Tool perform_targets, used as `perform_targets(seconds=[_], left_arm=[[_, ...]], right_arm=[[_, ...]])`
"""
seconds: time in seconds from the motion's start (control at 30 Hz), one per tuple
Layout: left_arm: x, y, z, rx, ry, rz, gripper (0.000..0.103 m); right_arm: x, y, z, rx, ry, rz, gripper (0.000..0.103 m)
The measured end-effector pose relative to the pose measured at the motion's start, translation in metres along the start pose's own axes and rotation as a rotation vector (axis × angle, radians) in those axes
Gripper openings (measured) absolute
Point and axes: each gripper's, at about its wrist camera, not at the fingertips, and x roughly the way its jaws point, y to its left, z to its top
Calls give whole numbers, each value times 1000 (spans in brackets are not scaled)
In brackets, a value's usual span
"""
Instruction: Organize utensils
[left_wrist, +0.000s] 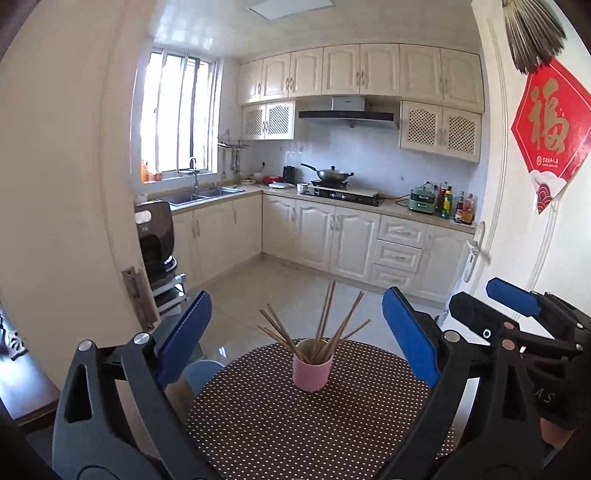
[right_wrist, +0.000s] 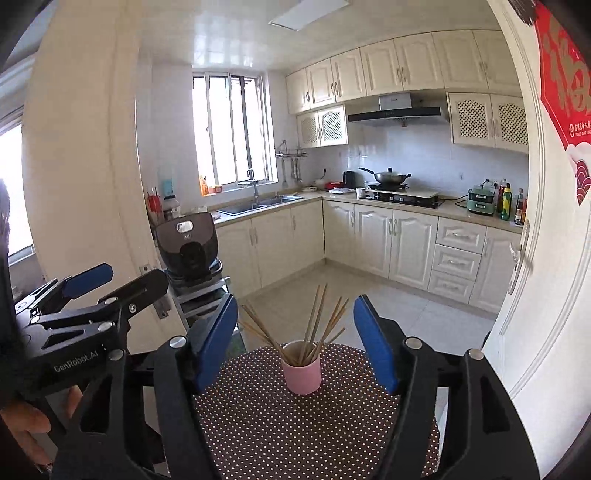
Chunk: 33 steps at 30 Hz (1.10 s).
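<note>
Daylight floods in through the barred kitchen window (left_wrist: 177, 114), which blows out to white in both views, while a flat rectangular ceiling light panel (right_wrist: 308, 13) adds soft overhead light. The glossy pale floor tiles (left_wrist: 295, 306) carry bright reflections. Fisheye distortion bends the cream door frame (right_wrist: 532, 221) and walls at the edges, with dark vignetted corners. Focus is fairly sharp throughout.

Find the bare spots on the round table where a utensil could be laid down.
The dotted table is bare between the pink cup and its near edge, and on both sides of the cup. The only crowded spot is the cup, where the chopsticks fan out. Both claws hang open, short of it.
</note>
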Motion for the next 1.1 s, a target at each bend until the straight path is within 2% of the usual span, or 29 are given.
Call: perform_targets(seconds=[0.37,1.1], left_arm=[[-12,1,1,26,-39,45,95],[-15,11,-1,32,-58,47,95]], right_arm=[[-6,6,0,-11,-33,-8,71],[-3,14,-7,-58,-25,-45,86]])
